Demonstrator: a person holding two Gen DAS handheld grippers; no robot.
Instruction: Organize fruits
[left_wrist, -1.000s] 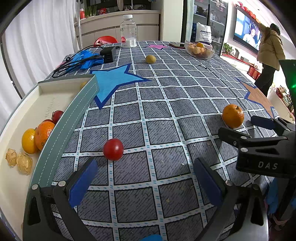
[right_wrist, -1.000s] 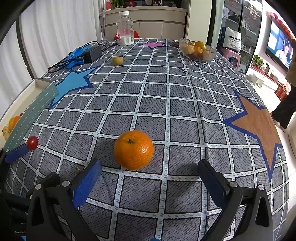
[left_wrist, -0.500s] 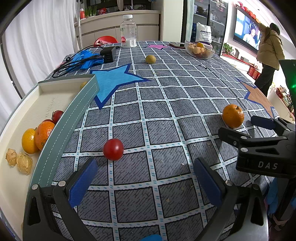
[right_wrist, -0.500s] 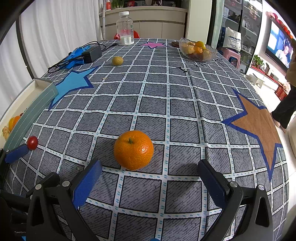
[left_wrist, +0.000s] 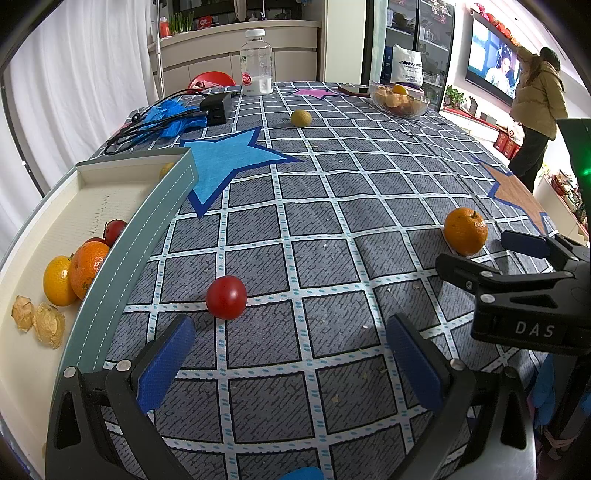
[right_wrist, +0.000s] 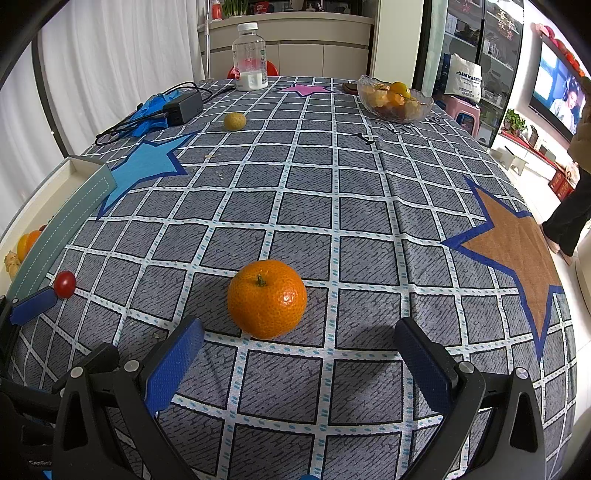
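Note:
A red cherry tomato (left_wrist: 226, 297) lies on the checked tablecloth, just ahead of my open left gripper (left_wrist: 290, 349) and toward its left finger. Left of it runs the cream tray (left_wrist: 110, 273), holding an orange (left_wrist: 86, 269), a yellow citrus, tomatoes and husked berries. A loose orange (right_wrist: 266, 298) sits close in front of my open right gripper (right_wrist: 295, 363), a little left of centre between the fingers. That orange (left_wrist: 464, 230) and the right gripper (left_wrist: 484, 258) also show in the left wrist view. A small yellow-green fruit (right_wrist: 234, 121) rests far back.
At the far end stand a glass bowl of fruit (right_wrist: 394, 99), a plastic bottle (right_wrist: 250, 57), a black charger with cables (right_wrist: 181, 103) and blue gloves. A person (left_wrist: 535, 110) stands by the television at the right. The left gripper's finger (right_wrist: 33, 305) shows beside the tomato.

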